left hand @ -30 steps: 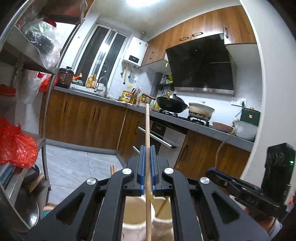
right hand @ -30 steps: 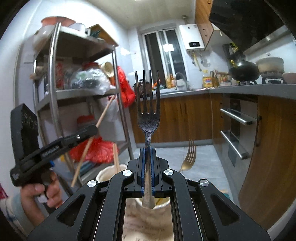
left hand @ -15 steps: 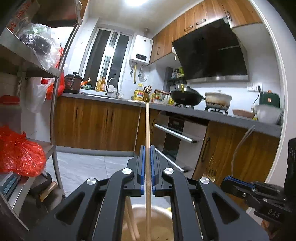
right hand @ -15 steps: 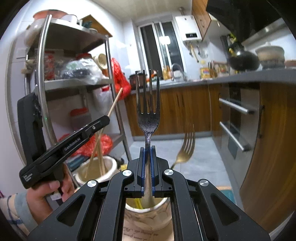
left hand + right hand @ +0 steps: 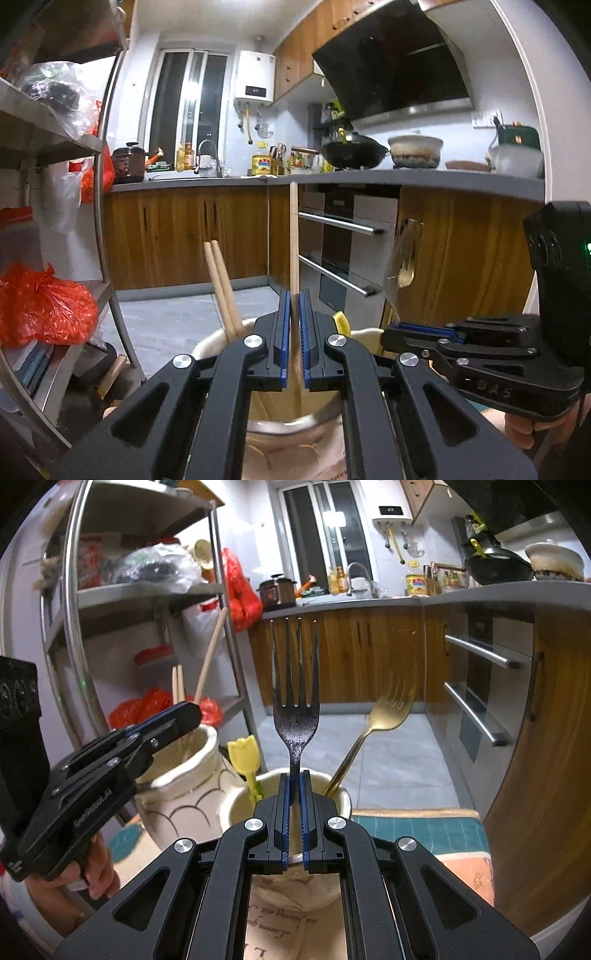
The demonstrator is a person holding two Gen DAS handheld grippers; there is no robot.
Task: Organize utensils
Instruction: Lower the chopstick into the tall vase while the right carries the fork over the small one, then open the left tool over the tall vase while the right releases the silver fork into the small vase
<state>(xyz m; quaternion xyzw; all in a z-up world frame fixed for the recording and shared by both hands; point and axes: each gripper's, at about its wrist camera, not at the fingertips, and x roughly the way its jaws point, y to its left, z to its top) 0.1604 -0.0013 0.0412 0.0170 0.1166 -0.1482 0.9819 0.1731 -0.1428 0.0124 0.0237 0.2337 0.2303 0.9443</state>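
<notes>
Chopstick and black fork both sit lower than a second ago: the left tongs have come down so the stick's lower end now dips inside the wide cream jar, and the right tongs have sunk until they hang right over the rim of the smaller cream cup. The left tongs are clenched on the chopstick, which stands upright between the blue pads; the right tongs are clenched on the black fork's handle, tines pointing up.

Both vessels stand on a patterned cloth in teal and orange; the tabletop under it is hidden. Beyond lies a grey tiled floor, wooden cabinets under a grey counter, an oven with steel handles, a black wok and a white pot on the stove. A steel shelf rack on the left carries plastic bags, with a red bag on a lower shelf.

Inside the jar, two more chopsticks lean together against the left wall. The cup holds a gold fork leaning right and a yellow tulip-topped pick at its left edge
</notes>
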